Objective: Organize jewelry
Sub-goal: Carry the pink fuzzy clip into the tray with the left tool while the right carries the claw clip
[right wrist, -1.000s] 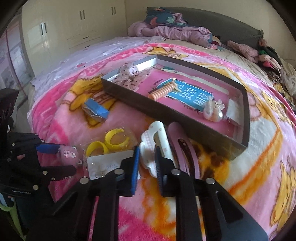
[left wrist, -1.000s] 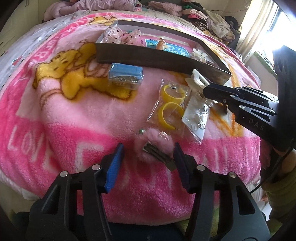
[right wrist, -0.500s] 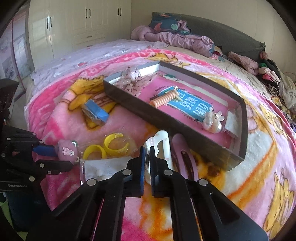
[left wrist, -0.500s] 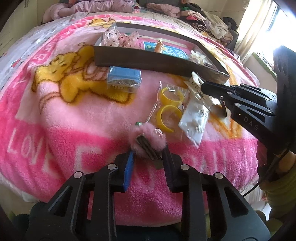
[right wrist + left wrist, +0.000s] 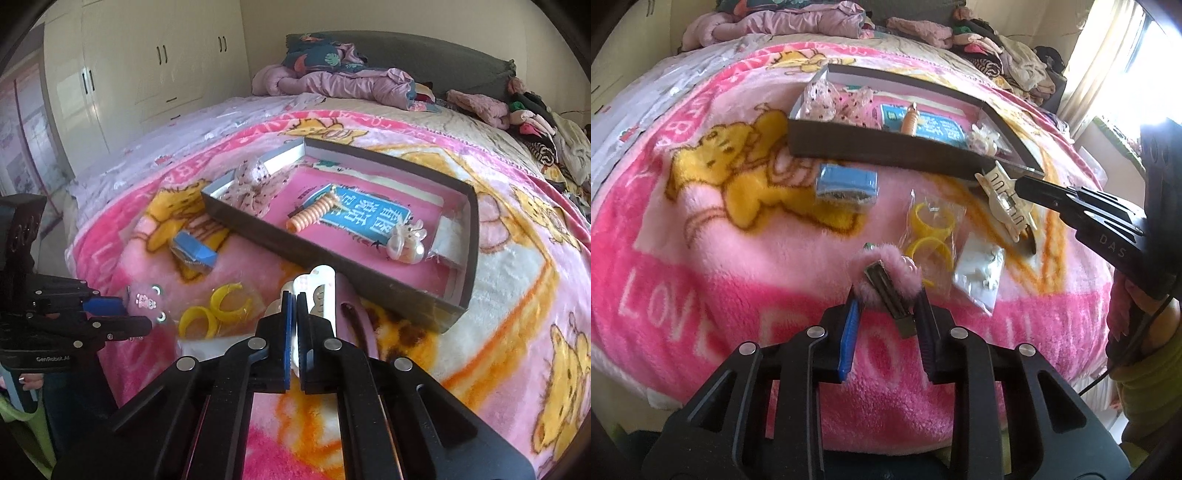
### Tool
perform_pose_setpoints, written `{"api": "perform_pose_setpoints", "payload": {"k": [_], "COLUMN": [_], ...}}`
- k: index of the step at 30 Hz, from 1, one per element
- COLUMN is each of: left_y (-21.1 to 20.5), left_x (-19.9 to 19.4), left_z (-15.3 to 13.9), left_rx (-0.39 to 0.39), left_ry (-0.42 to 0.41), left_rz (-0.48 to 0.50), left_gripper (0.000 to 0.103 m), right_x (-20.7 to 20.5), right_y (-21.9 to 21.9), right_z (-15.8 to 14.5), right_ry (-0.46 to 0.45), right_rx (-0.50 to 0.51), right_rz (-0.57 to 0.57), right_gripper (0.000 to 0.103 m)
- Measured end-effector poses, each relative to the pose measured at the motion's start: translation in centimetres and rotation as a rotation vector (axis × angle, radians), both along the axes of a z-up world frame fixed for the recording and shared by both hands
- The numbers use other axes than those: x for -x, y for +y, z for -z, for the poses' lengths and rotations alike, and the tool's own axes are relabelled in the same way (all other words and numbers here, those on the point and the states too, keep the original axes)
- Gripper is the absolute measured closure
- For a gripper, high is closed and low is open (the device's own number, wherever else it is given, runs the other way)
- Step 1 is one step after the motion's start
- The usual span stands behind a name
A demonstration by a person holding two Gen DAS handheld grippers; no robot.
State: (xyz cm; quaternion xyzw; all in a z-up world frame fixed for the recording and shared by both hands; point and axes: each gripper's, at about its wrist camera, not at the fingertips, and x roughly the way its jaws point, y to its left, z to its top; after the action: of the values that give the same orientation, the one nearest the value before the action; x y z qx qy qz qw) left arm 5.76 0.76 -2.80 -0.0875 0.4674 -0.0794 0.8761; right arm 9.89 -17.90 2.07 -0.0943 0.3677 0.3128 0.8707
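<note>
Gripping a fluffy pink hair clip (image 5: 886,273) in my left tongs (image 5: 886,314), I have its metal bar slanting between the two pads above the pink cartoon blanket (image 5: 720,258) on the bed; those jaws have just been closing onto it; my right tongs (image 5: 295,314) are pressed together on a cream claw clip (image 5: 1004,199), which sits raised off the blanket just in front of the dark shallow box (image 5: 886,151); a dark pink oval clip (image 5: 354,325) lies on the blanket beside them; inside the box rest a spotted sheer bow (image 5: 255,188), an orange spiral hair tie (image 5: 314,214) on a blue card (image 5: 365,218), and a pearl hair ornament (image 5: 406,243); on the blanket between box and tongs lie a small blue packet (image 5: 847,184), a clear bag of yellow hoop earrings (image 5: 931,229), and a white card of small earrings (image 5: 979,273).
</note>
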Motion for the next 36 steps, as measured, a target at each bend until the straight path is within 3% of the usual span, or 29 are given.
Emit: {"api": "perform_pose_setpoints", "payload": {"k": [19, 30, 36], "left_y": [0.3, -1.2, -1.3], "left_x": [-5.4, -10.2, -12.6], "left_z": [-4.5, -6.4, -6.1], "left_rx": [0.005, -0.017, -0.036], "left_ry": [-0.076, -0.1, -0.084], "left_rz": [-0.004, 0.026, 0.024], "left_gripper": [0.083, 0.083, 0.083], "right_x": [-4.4, -7.4, -9.2], "right_y": [-2.6, -4.3, -5.6], "right_z": [-4.6, -4.8, -4.4], "right_ry": [-0.06, -0.061, -0.053], "right_rx": [-0.061, -0.068, -0.069], "right_rz": [0.095, 0.163, 0.208], "right_gripper": [0.1, 0.1, 0.1]}}
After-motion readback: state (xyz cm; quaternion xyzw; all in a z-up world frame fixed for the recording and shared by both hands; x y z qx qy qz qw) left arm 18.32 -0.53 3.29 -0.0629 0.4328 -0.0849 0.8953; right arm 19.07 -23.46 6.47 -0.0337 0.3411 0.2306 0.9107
